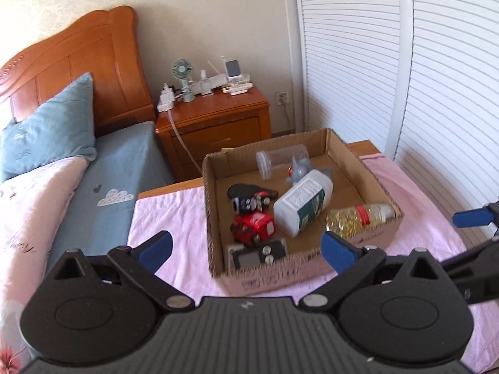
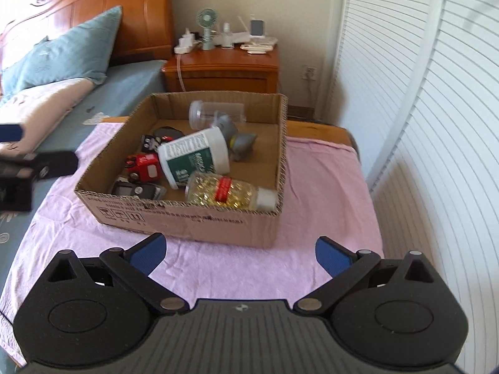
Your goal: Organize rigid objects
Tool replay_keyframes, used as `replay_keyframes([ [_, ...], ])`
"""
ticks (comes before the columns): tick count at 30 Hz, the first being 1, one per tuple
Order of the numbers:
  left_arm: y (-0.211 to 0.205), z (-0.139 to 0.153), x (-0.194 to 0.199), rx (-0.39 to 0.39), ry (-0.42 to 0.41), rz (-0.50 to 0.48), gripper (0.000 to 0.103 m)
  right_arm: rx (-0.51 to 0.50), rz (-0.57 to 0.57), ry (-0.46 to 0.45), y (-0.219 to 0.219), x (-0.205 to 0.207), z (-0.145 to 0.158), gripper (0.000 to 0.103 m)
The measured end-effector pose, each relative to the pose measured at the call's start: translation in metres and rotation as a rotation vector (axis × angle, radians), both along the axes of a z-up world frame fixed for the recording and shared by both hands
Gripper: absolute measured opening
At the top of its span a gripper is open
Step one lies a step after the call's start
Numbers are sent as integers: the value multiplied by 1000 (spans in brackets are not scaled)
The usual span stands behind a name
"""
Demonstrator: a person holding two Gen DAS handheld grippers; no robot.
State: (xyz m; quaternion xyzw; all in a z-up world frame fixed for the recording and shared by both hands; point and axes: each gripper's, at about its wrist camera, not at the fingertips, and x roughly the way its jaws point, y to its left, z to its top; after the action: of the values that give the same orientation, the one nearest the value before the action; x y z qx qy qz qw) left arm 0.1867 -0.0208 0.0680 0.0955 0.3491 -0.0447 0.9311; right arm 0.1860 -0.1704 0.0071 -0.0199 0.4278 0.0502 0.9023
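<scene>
Open brown cardboard box (image 2: 193,218) is sitting on the pink cloth (image 2: 327,187) over the table. Lying inside it: white plastic bottle with green label (image 2: 193,155), clear bottle of yellow capsules with red band (image 2: 229,191), clear empty jar (image 2: 215,110), grey toy figure (image 2: 237,140), red toy car (image 2: 145,166), black toy car (image 1: 251,198), grey digital gadget (image 1: 257,254). I'm holding my left gripper (image 1: 246,247) over the box's near edge, jaws spread wide, gripping nothing. My right gripper (image 2: 240,252) is hovering over the cloth short of the box, jaws also wide, empty.

Home bedroom: bed (image 1: 103,168) w/ pillow (image 1: 46,134), nightstand (image 1: 215,121).
</scene>
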Motion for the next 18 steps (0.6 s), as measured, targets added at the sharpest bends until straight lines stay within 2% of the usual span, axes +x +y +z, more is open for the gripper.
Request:
replay_keyframes([
  [2,-3,-6,-13,7,8,32,101,24,-9,12,-2,-9,0,103],
  [12,1,-29,-40,-125,102,101,101,10,-76,14,-4,-36,-3,103],
  [18,-3,-30,-46,-93,93,114,101,12,-84,7,-4,-41,-1,103],
])
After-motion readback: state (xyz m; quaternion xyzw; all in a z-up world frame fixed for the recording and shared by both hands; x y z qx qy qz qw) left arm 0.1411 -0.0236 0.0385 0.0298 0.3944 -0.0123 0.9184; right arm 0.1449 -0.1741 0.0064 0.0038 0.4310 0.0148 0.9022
